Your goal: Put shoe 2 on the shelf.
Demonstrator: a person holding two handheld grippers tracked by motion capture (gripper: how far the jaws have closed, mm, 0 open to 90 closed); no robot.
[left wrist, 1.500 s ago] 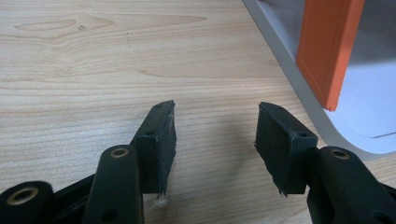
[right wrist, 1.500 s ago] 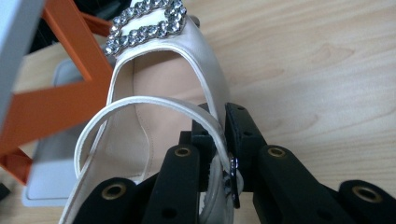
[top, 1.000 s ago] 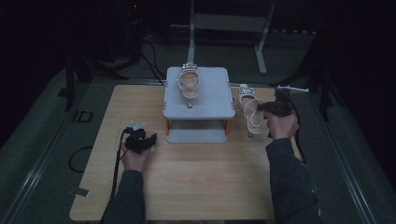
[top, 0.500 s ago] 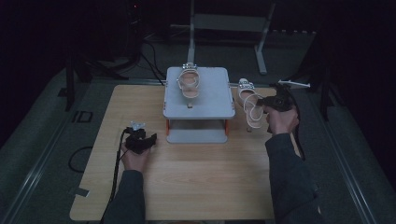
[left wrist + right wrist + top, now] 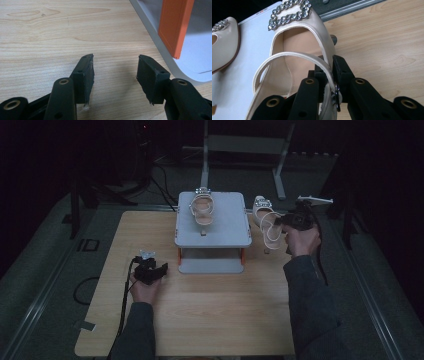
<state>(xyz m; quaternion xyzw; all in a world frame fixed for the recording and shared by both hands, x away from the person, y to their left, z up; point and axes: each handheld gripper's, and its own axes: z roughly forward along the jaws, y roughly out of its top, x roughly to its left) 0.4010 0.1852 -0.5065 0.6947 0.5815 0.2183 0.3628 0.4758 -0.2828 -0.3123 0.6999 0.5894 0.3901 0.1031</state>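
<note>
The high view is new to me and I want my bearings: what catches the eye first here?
Probably the cream high-heeled shoe with a rhinestone buckle, held above the table's right side by the right hand-held gripper, whose jaws pinch its side wall by the strap. Its mate sits on the grey platform at the table's middle. The left hand-held gripper rests open over bare wood beside the platform's orange leg.

Held shoe heel cut off by bottom edge.
</note>
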